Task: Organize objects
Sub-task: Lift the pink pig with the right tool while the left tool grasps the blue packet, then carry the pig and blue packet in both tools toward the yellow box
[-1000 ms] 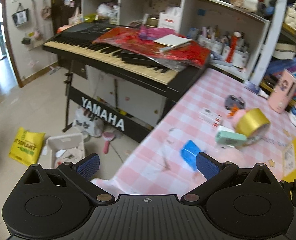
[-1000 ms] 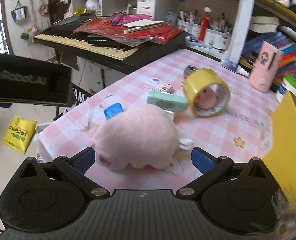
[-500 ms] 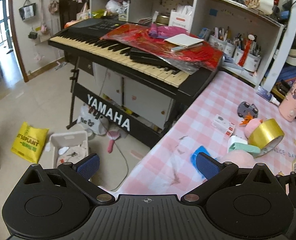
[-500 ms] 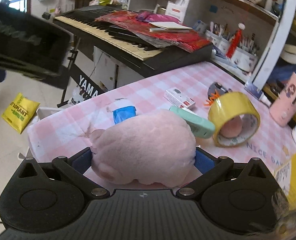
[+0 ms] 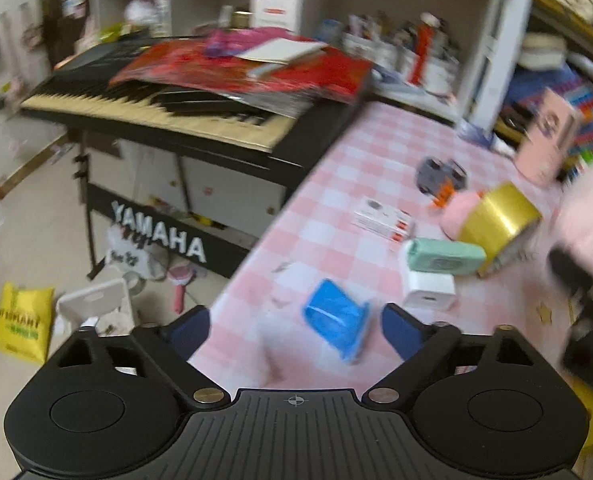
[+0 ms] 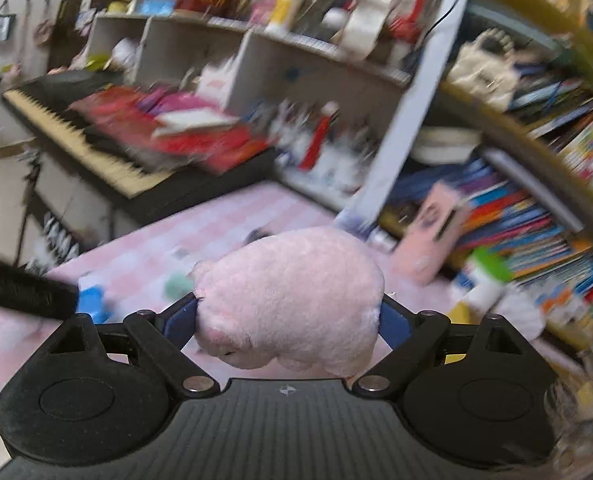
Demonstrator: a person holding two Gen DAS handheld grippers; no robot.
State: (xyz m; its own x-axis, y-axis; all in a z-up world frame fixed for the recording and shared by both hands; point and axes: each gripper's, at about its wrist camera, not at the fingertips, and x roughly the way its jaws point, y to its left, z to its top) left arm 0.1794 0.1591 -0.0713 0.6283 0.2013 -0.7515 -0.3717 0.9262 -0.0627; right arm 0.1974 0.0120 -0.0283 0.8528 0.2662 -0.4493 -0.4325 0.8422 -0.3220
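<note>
My right gripper (image 6: 288,320) is shut on a pink plush pig (image 6: 292,292), its jaws still closing on the soft body. It holds the pig in the air above the pink checked table (image 6: 144,248). In the left wrist view the pig (image 5: 588,208) shows at the right edge. My left gripper (image 5: 292,332) hangs over the table's near corner with its jaws closing. A small blue object (image 5: 336,328) lies between its fingers, nearer the right one. The pads do not press on it.
On the table (image 5: 336,200) beyond the blue object lie a white charger cube (image 5: 430,296), a mint green case (image 5: 444,256), a gold tape roll (image 5: 496,220), a small card box (image 5: 384,220) and a toy car (image 5: 440,172). A keyboard (image 5: 156,108) borders the table's left edge.
The right gripper closed on the pink pig and lifted it off the table. The left gripper moved in over the table corner to straddle the blue object, and its jaws narrowed.
</note>
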